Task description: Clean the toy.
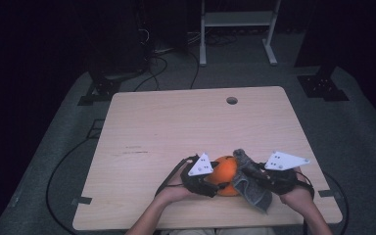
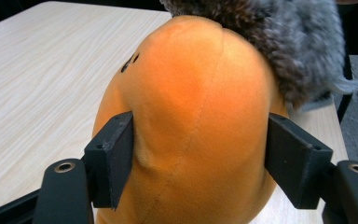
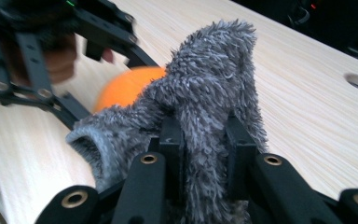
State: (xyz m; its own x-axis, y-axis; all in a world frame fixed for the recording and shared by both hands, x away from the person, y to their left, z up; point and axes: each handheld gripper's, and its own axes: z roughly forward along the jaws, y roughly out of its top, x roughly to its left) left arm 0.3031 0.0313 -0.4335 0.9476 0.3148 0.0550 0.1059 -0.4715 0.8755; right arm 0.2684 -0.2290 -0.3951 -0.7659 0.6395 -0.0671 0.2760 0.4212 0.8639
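An orange plush toy (image 1: 226,170) sits near the table's front edge. My left gripper (image 1: 214,184) holds it from the left. In the left gripper view the black pads (image 2: 114,154) press into both sides of the plush toy (image 2: 191,102) and dent it. A grey fluffy cloth (image 1: 255,193) hangs over the toy's right side. My right gripper (image 1: 251,175) is shut on it. In the right gripper view a fold of the cloth (image 3: 209,79) rises between the jaws of the right gripper (image 3: 205,140), with the orange toy (image 3: 121,86) behind it.
The light wooden table (image 1: 176,127) has a round cable hole (image 1: 232,100) near its far edge. Both of the person's forearms come in at the front edge. Cables, dark stands and a white frame (image 1: 237,19) stand on the grey floor beyond.
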